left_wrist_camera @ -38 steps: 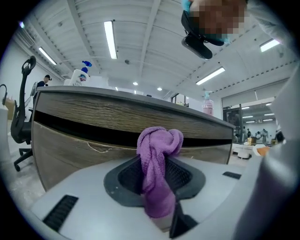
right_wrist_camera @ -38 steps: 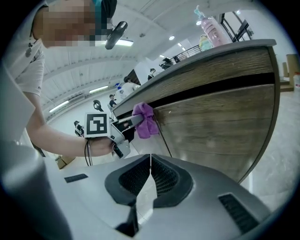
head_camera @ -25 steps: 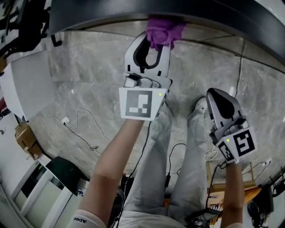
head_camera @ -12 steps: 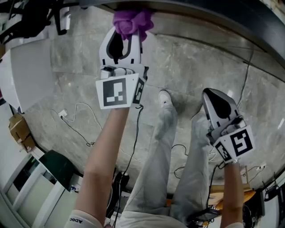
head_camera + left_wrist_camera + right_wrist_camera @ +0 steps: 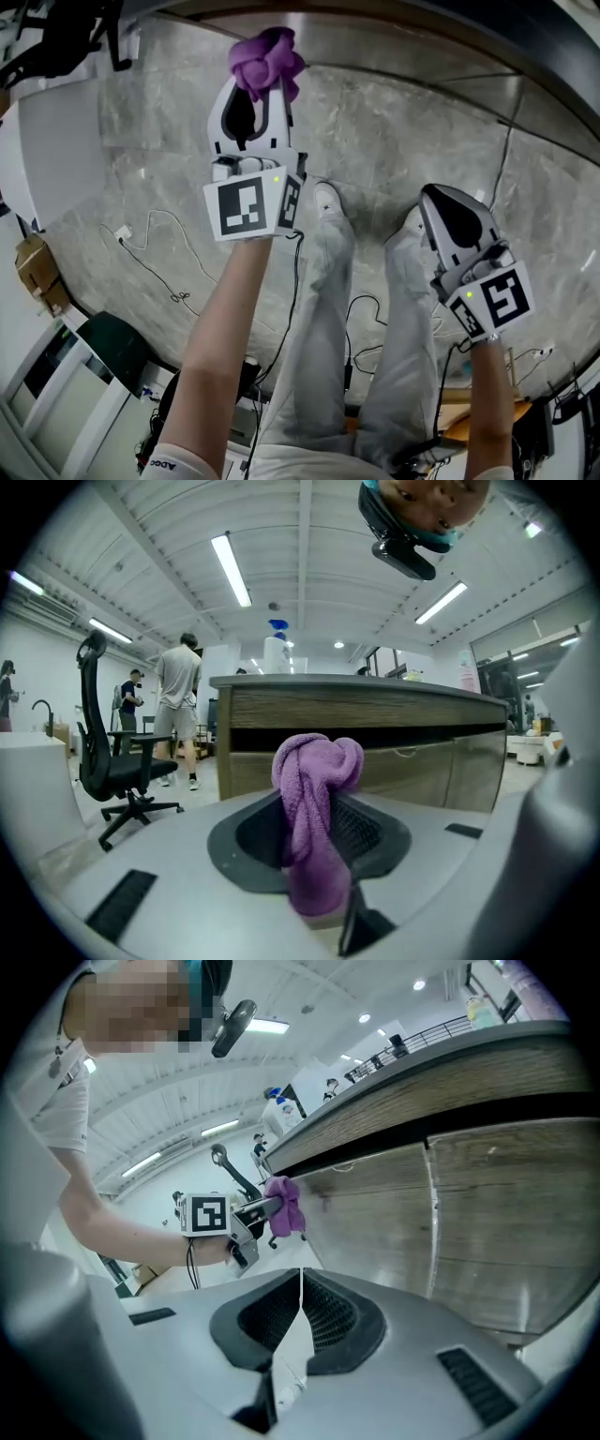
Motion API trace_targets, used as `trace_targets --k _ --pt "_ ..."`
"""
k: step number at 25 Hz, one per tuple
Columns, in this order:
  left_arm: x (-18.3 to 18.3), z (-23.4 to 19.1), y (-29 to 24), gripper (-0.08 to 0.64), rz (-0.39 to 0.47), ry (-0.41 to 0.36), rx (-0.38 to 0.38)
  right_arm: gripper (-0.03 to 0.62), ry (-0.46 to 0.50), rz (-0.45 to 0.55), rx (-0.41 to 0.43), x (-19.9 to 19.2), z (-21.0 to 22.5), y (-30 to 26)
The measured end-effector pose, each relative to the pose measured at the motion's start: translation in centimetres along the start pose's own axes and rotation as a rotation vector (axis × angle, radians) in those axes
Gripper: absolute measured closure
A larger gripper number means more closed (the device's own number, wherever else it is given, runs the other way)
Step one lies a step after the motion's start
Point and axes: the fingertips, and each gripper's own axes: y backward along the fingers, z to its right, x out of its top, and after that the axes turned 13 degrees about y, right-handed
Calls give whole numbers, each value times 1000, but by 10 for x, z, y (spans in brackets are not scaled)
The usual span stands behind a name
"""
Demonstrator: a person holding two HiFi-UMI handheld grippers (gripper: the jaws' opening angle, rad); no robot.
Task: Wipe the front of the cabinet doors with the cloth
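1. Purple cloth (image 5: pixel 314 789), bunched into a twisted wad, is pinched between the jaws of the left gripper (image 5: pixel 314 855). They are closed on its lower part, and the loose knot stands out beyond their tips.
2. Ahead of those jaws stands the wooden cabinet, its door fronts (image 5: pixel 431 766) under a dark gap and a tabletop (image 5: pixel 356 682). In the left gripper view the cloth looks clear of the wood, not pressed on it.
3. From the right gripper view the left gripper shows out near the cabinet's far end, with the wad close beside the front. Whether it touches there I cannot tell.
4. The jaws of the right gripper (image 5: pixel 300 1274) are fully together with nothing between them. A long run of door panels (image 5: pixel 487 1222) lies to the right of them, near.
5. Progress, as a judgement: the cloth is in hand and brought to the cabinet, so the pick-up is done. No panel shows damp streaks or any sign of wiping, so how much is covered cannot be read. The panels beside the right jaws most likely remain to be done.
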Motion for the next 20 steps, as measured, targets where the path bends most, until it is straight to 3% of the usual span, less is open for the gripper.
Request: trace_targets --k 11,16,20 --pt "-95 199 -28 448 -121 23 -207 563 -48 -25 -70 -60 77 100" --pt "-120 243 -55 448 -143 71 -215 563 -103 -8 -140 -81 102 128" --pt "-121 242 -64 448 -151 82 -214 563 -141 -3 -175 -90 98 135"
